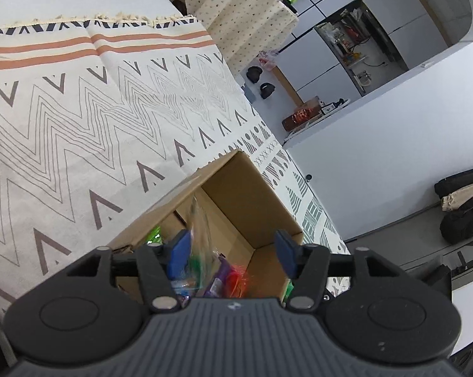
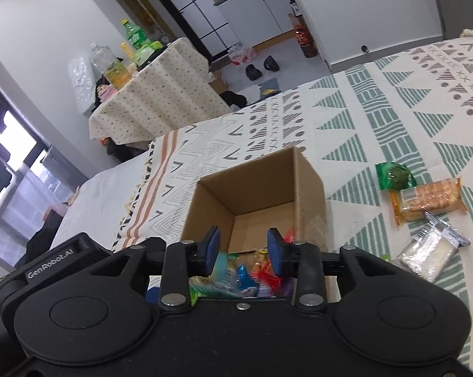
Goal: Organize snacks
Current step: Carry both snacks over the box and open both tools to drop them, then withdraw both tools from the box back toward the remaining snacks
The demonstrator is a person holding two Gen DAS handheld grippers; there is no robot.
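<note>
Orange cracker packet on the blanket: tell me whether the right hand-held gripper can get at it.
Probably yes. The orange cracker packet lies uncovered right of the cardboard box, and the right hand-held gripper is open and empty.

The left gripper (image 1: 233, 253) points down and forward, and its two blue pads (image 1: 179, 251) stand wide apart with nothing held between them. The right gripper (image 2: 243, 253) also tips down and forward. Its blue pads (image 2: 274, 251) have a gap between them too, a bit smaller, and they hold nothing
</note>
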